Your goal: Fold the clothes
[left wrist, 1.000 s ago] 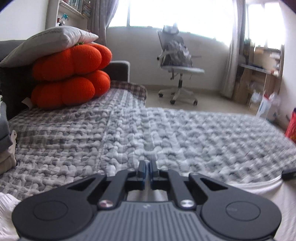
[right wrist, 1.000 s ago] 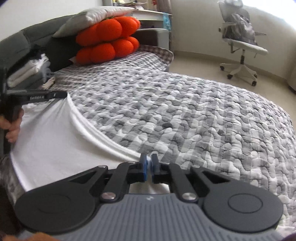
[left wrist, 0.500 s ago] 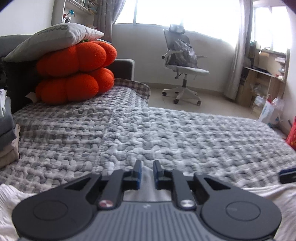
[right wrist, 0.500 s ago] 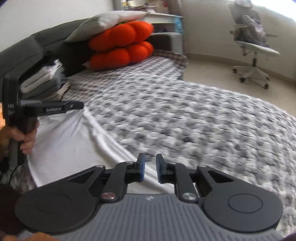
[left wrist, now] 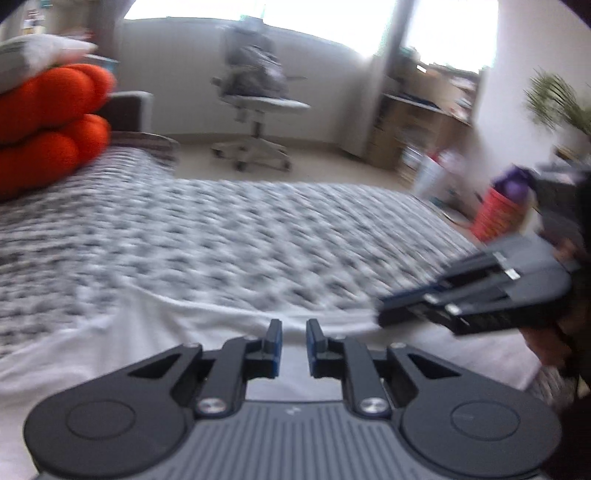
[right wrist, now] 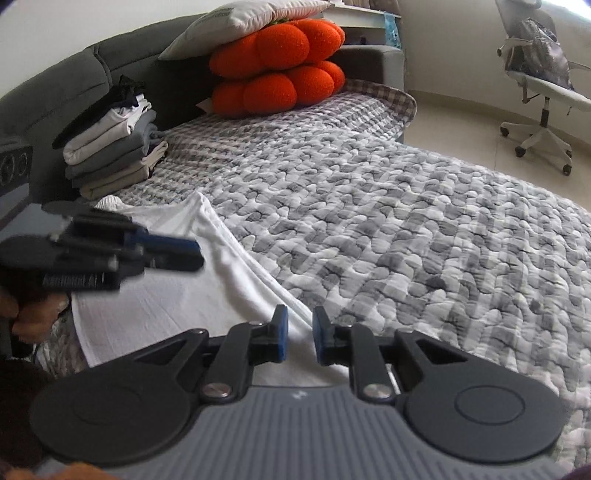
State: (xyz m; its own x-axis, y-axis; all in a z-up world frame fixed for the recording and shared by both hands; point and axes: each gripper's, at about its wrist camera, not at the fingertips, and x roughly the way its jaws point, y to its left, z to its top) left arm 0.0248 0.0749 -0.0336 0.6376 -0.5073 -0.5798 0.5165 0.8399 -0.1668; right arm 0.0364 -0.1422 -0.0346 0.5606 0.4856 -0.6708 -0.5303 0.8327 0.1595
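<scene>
A white garment (right wrist: 166, 306) lies flat on the grey checked quilt (right wrist: 406, 229), its folded edge running diagonally; it also shows in the left wrist view (left wrist: 110, 343). My left gripper (left wrist: 293, 345) is open and empty just above the garment's far edge; it also shows in the right wrist view (right wrist: 166, 253). My right gripper (right wrist: 299, 338) is open and empty over the garment's near edge; it also shows in the left wrist view (left wrist: 391, 314). Neither holds cloth.
A stack of folded clothes (right wrist: 110, 147) sits by the grey headboard. Orange cushions (right wrist: 280, 74) under a white pillow (right wrist: 243, 14) lie at the bed's head. An office chair (right wrist: 539, 77) stands on the floor beyond. A red bag (left wrist: 495, 214) stands beside the bed.
Both grippers were shut on the white garment's edge a second ago; both have opened and let it go. The left gripper has swung right, and the garment now lies on the quilt.
</scene>
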